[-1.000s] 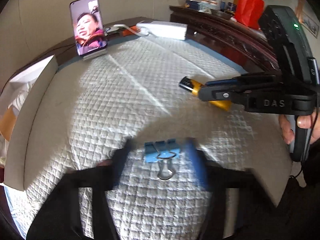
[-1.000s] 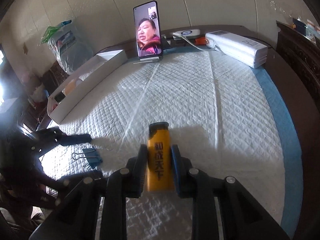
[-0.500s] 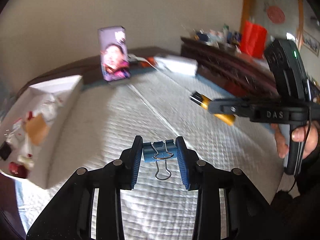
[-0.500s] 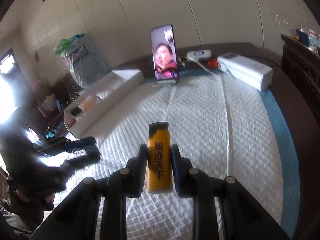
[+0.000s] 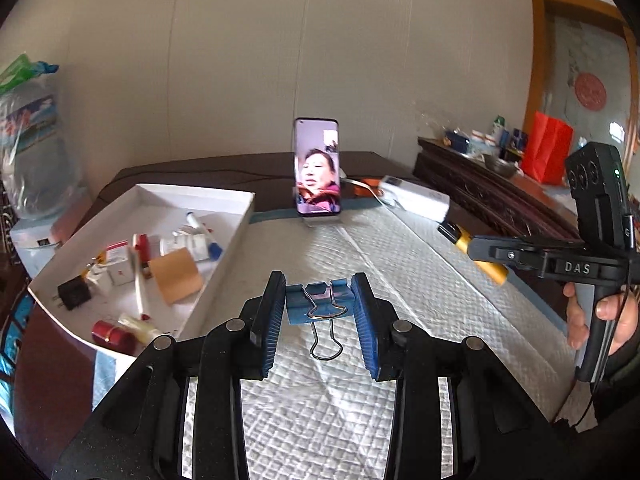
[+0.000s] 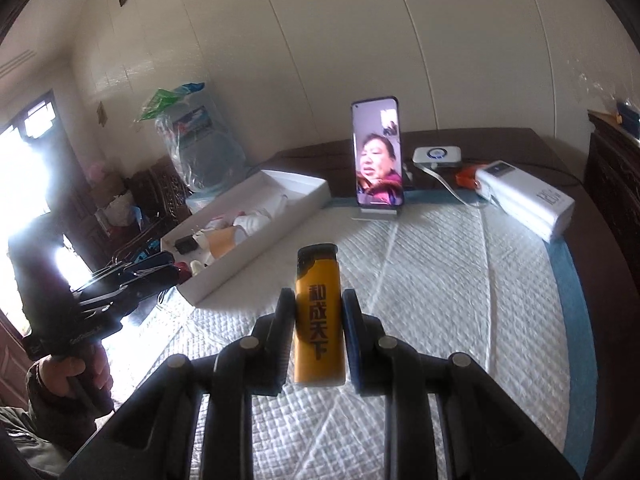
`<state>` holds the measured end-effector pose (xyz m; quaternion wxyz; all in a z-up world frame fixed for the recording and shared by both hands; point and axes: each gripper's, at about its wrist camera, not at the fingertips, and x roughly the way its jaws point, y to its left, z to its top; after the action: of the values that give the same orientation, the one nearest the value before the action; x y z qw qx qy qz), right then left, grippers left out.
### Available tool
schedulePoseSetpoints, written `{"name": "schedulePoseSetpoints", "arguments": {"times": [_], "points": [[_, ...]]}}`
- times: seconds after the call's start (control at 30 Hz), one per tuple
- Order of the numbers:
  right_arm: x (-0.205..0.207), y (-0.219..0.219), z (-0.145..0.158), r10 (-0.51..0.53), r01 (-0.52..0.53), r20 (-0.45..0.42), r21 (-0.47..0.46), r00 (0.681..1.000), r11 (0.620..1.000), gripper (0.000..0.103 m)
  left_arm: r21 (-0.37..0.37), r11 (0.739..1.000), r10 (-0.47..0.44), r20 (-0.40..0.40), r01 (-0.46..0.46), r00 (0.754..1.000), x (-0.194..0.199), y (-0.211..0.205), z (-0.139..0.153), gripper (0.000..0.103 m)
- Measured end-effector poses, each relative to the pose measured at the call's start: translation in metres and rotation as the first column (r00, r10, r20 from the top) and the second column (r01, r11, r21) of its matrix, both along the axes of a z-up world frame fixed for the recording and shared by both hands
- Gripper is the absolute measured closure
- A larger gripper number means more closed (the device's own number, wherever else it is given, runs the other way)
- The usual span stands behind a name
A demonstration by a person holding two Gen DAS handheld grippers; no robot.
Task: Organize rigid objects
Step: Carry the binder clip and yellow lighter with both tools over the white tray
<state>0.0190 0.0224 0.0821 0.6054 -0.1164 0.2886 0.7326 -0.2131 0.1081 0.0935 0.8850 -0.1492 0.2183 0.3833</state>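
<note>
Your left hand-held gripper (image 5: 320, 312) is clamped on the blue binder clip (image 5: 319, 305), held above the quilted pad (image 5: 420, 300) beside the white tray (image 5: 224, 264). Your right hand-held gripper (image 6: 318, 328) pinches the yellow lighter (image 6: 319, 320) upright above the pad.

Tray (image 5: 236, 236) left of phone (image 5: 317, 168), on pad (image 5: 420, 292)

Open quilted mat (image 5: 400, 280) beside tray (image 5: 224, 264)
</note>
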Motion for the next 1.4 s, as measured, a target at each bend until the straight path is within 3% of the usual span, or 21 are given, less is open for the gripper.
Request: {"name": "schedulePoseSetpoints", "arguments": {"times": [0.43, 0.87, 1.13, 1.4], "points": [[-0.021, 0.013, 0.025, 0.056, -0.057, 0.03, 0.047, 0.998, 0.997, 0.08, 0.037, 0.991, 0.127, 0.062, -0.129, 0.99, -0.049, 0.008, 0.013, 0.07], [-0.052, 0.039, 0.055, 0.135, -0.143, 0.076, 0.115, 0.988, 0.983, 0.08, 0.06, 0.955, 0.281, 0.133, -0.291, 0.95, -0.114, 0.018, 0.03, 0.07], [-0.083, 0.072, 0.066, 0.185, -0.199, 0.12, 0.122, 0.975, 0.972, 0.08, 0.063, 0.938, 0.332, 0.126, -0.342, 0.935, -0.134, 0.03, 0.039, 0.07], [-0.101, 0.102, 0.073, 0.197, -0.21, 0.12, 0.109, 0.973, 0.972, 0.08, 0.093, 0.895, 0.427, 0.108, -0.437, 0.898, -0.153, 0.053, 0.048, 0.07]]}}
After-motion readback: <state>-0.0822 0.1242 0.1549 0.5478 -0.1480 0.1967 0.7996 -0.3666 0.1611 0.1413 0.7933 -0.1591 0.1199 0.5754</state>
